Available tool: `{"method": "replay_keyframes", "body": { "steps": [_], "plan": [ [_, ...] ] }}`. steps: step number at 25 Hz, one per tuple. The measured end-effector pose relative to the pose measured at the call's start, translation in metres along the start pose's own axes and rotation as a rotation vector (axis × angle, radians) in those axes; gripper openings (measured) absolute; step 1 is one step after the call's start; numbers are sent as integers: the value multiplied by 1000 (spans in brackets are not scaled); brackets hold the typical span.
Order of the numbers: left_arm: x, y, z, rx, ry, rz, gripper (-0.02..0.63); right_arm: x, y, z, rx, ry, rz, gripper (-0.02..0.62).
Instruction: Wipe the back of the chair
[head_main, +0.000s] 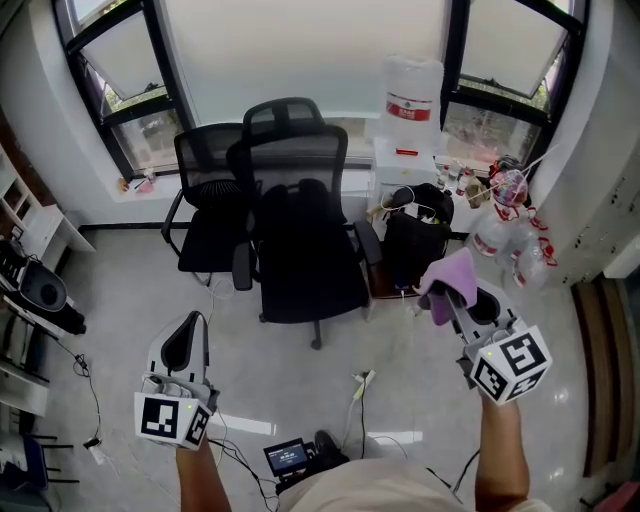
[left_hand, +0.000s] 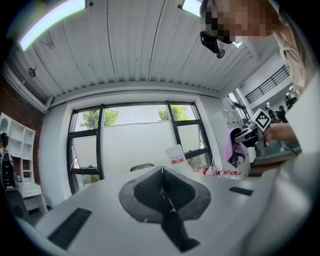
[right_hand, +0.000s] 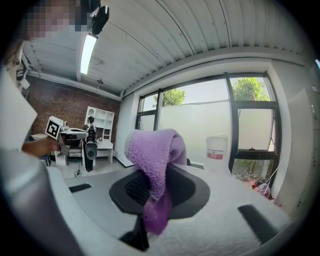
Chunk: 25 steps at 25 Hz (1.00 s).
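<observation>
Chair well ahead of my 2 grippers, cloth clamped in the right one

I see the black chair (head_main: 300, 230) by the window, well apart from both tools, ahead and left of my right gripper (head_main: 449, 300), whose jaws pinch a purple cloth (right_hand: 150, 150) that droops over them. My left gripper (head_main: 184, 345) has its jaws pressed together on nothing. The chair's mesh back stands upright on the window side, seat facing me; a 2nd black chair (head_main: 205, 195) stands just beside it.
</observation>
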<state>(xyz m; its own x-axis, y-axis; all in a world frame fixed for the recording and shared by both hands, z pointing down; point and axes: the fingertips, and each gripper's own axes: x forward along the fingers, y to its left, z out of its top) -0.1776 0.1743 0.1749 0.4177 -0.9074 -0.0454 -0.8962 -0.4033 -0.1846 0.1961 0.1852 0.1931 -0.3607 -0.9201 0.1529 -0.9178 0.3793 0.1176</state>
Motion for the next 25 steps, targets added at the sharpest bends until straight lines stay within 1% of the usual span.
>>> {"method": "replay_keyframes", "body": {
  "steps": [7,10,13,19,22,25],
  "plan": [
    [13,46,-18,-38,-16,-19,8,41,17,2,-9,26,-37,54],
    [14,62,-20,-36,-28,-28,8,59,30,7,-17,27,-31,54],
    [12,76,-18,-29,-39,-29,8,80,43,15,-32,25,-6,54],
    [2,102,-12,-23,-43,5,8,121,54,37,-43,-11,31,54],
    [-8,118,-7,8,-47,28,8,150,60,49,-46,-44,53,54],
    [-12,139,-6,33,-46,71,8,183,64,61,-46,-83,81,54]
  ]
}}
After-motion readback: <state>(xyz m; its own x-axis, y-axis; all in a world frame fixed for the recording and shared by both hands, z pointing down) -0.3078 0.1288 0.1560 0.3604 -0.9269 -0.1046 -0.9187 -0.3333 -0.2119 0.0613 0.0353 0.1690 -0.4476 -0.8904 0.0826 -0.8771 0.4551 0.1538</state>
